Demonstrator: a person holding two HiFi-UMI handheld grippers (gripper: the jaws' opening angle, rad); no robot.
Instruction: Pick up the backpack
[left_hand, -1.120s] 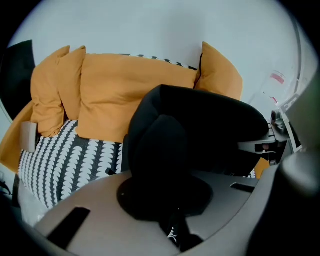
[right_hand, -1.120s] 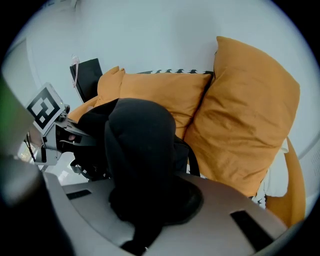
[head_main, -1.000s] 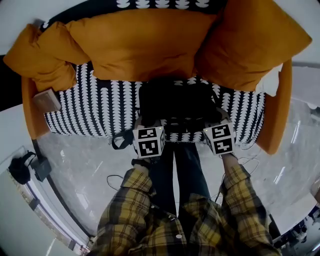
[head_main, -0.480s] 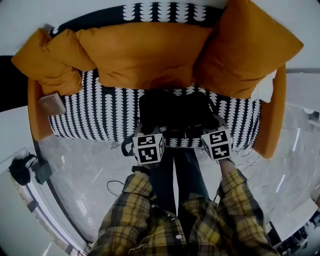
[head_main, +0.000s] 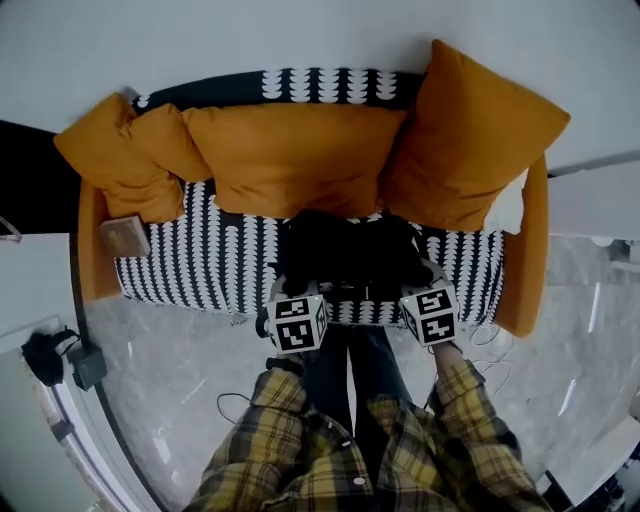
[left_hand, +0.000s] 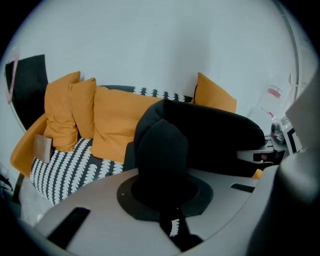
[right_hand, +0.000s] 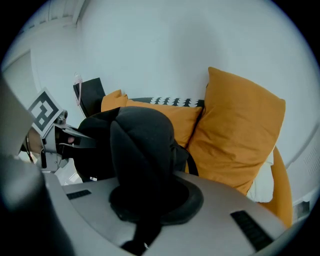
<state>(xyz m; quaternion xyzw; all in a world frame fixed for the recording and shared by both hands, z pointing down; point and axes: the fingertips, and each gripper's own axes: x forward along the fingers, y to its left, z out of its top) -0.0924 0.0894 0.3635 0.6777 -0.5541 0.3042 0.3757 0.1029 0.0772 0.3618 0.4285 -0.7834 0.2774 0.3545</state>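
Nearest, the person's plaid sleeves lead out to two grippers. The left gripper has its jaws clamped on a fold of the black backpack at its left end. The right gripper pinches a fold at its right end. The backpack hangs between them over the near edge of the sofa's black-and-white seat. Beyond it, orange cushions lean against the sofa back, with a pale wall farthest.
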